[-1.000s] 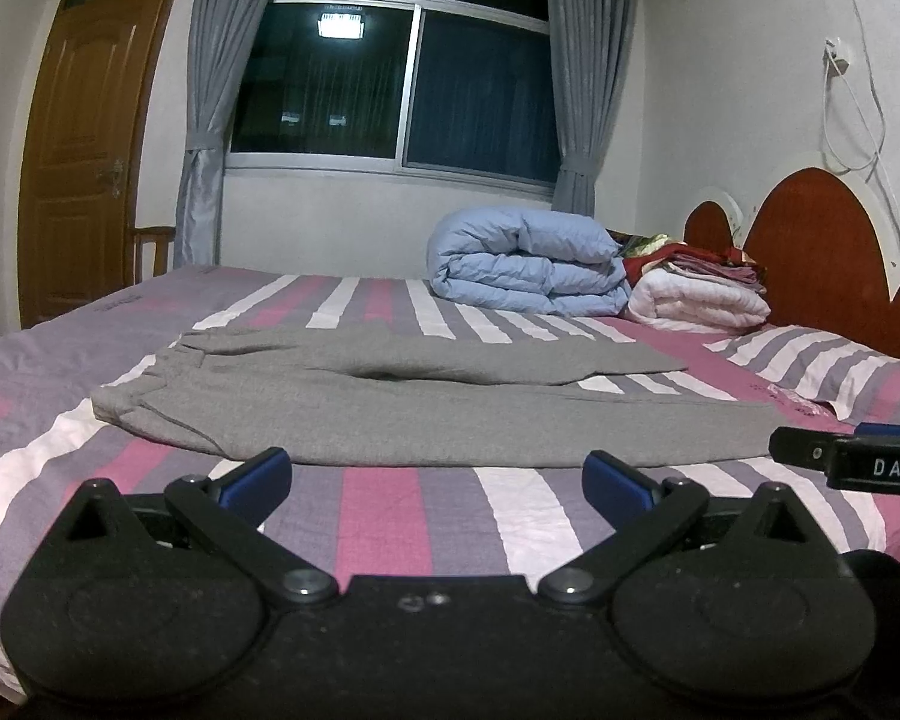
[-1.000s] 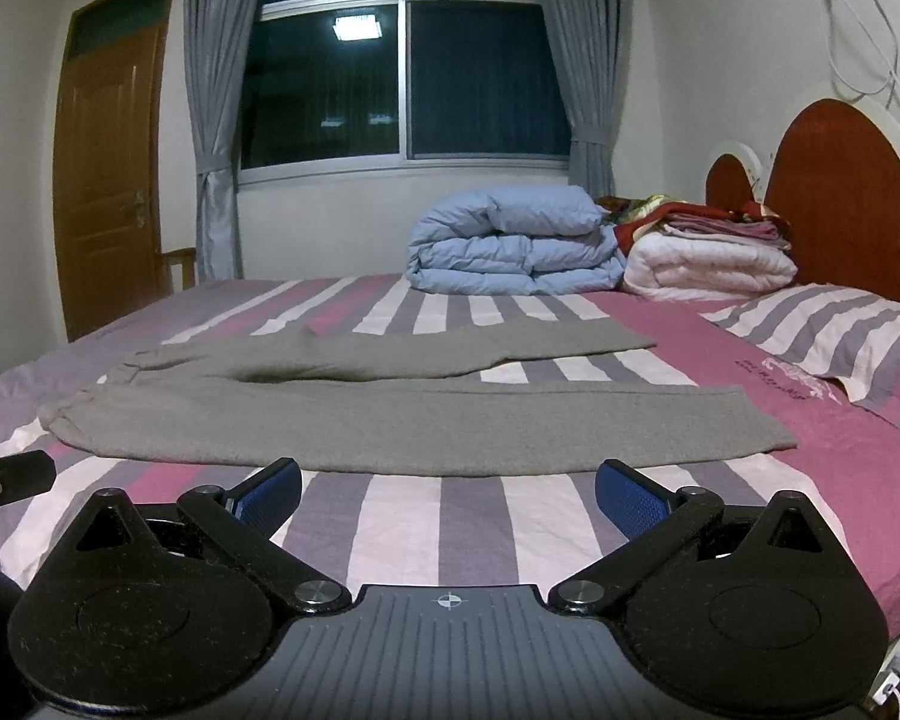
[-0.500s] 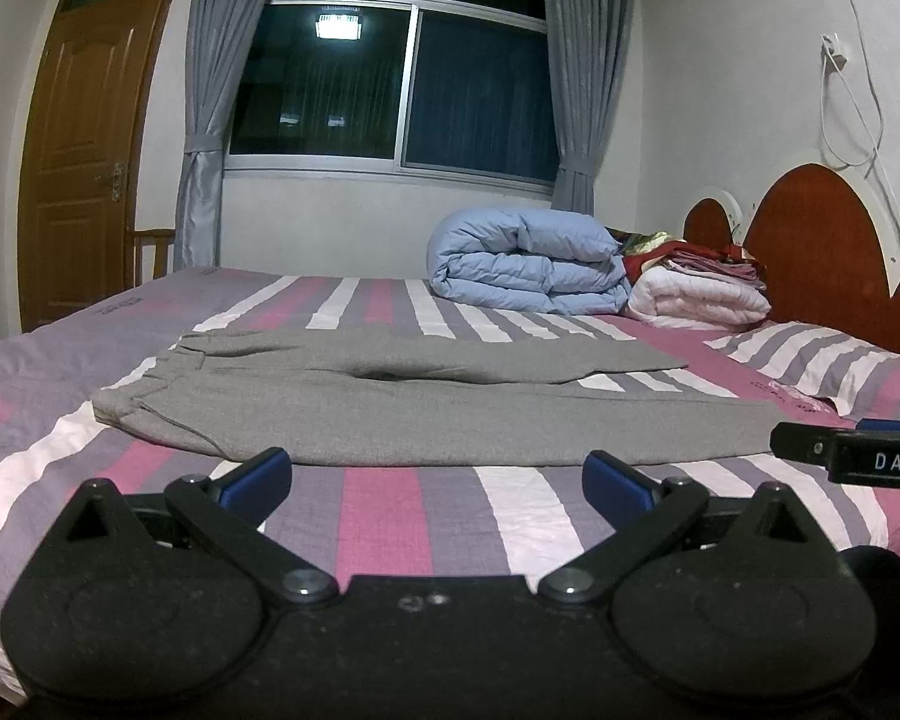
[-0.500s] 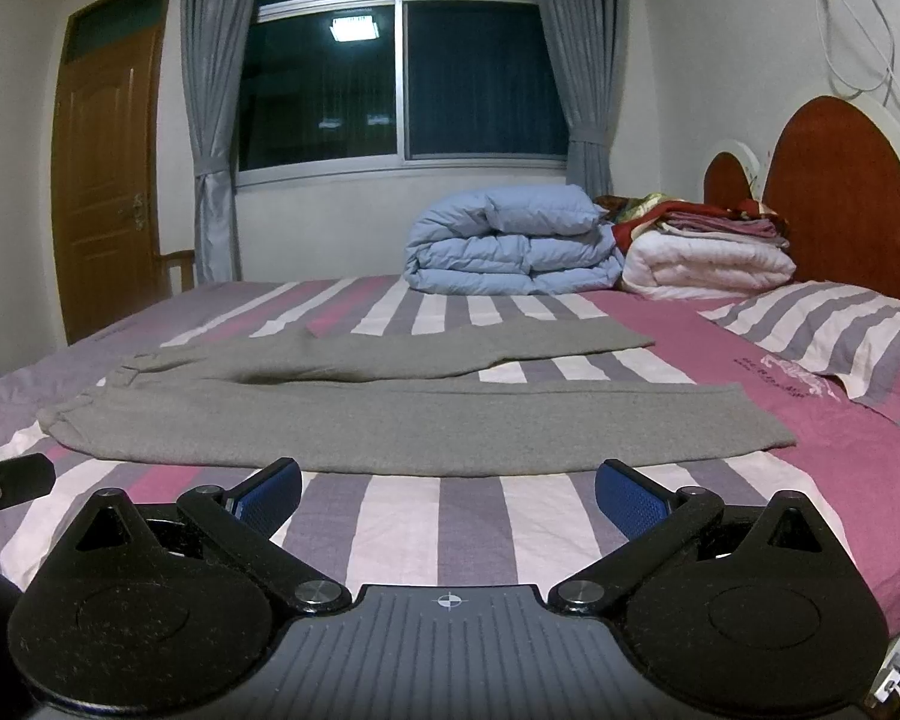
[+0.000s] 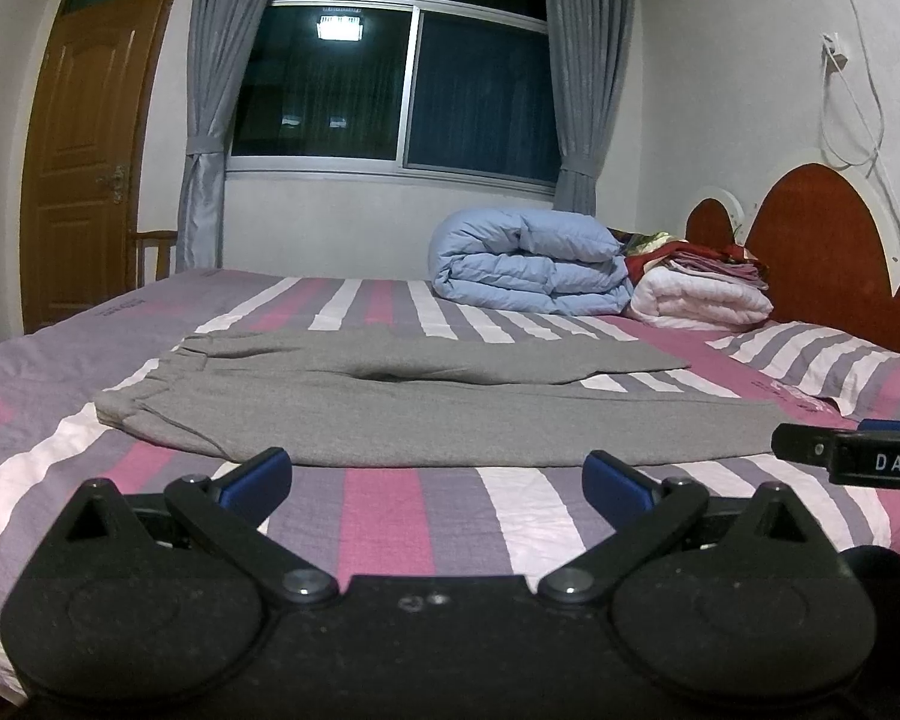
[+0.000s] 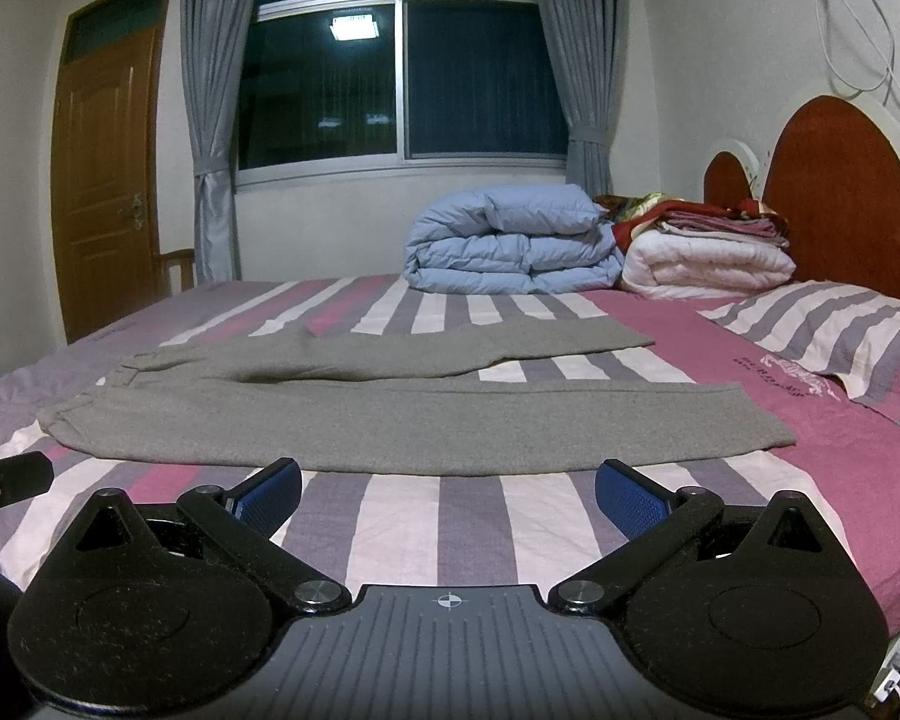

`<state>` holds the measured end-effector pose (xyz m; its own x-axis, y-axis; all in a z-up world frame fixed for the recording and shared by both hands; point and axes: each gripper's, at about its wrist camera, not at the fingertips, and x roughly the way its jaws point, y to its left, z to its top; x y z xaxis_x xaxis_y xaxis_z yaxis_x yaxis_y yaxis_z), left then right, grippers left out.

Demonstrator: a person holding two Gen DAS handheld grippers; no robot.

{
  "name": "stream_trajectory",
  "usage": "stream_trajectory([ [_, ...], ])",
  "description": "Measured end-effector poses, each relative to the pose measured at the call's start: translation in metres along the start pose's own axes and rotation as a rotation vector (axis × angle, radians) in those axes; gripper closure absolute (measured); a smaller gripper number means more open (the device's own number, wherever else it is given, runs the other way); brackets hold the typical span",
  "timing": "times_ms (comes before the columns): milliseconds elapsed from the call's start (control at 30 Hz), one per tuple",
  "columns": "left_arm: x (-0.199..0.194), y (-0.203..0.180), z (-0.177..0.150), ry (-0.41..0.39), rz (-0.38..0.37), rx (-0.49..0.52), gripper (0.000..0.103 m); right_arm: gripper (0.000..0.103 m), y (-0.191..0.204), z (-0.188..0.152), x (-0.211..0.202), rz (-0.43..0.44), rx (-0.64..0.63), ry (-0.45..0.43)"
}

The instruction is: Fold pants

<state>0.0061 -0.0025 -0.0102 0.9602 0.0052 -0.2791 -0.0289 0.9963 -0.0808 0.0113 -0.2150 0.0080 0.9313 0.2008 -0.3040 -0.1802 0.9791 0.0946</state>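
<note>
Grey pants point(image 5: 426, 414) lie flat on the striped bed, waistband at the left, legs spread in a V toward the right; they also show in the right wrist view point(image 6: 342, 420). My left gripper point(image 5: 437, 483) is open and empty, held just short of the near leg's front edge. My right gripper point(image 6: 449, 495) is open and empty, also just short of that edge. The right gripper's finger shows at the right edge of the left wrist view point(image 5: 852, 456). The left gripper's finger shows at the left edge of the right wrist view point(image 6: 9, 477).
A folded blue duvet point(image 5: 528, 270) and a stack of folded blankets point(image 5: 702, 294) sit at the far side of the bed. A striped pillow point(image 6: 840, 336) lies by the red headboard point(image 6: 840, 198) at right. A door point(image 5: 78, 180) and window are behind.
Both grippers have barely shifted; the views have crept slightly. The pants have not moved and both grippers stay open.
</note>
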Motion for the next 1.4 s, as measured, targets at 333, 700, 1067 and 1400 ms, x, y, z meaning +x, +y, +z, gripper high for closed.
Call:
stream_trajectory([
  [333,0.004,0.009,-0.002,0.002,0.007,-0.003,0.006,0.000,0.000,0.000,0.000,0.001,0.001,0.000],
  [700,0.003,0.010,0.002,0.006,0.025,0.006,0.006,0.000,0.000,-0.002,0.000,0.007,-0.012,-0.004],
  [1067,0.007,0.013,0.016,0.029,0.039,0.044,0.006,0.000,0.012,0.010,0.003,0.131,-0.126,-0.048],
  [1400,0.079,0.121,0.088,0.101,0.153,0.063,0.028,0.000,0.037,0.124,0.101,0.370,-0.196,-0.071],
])
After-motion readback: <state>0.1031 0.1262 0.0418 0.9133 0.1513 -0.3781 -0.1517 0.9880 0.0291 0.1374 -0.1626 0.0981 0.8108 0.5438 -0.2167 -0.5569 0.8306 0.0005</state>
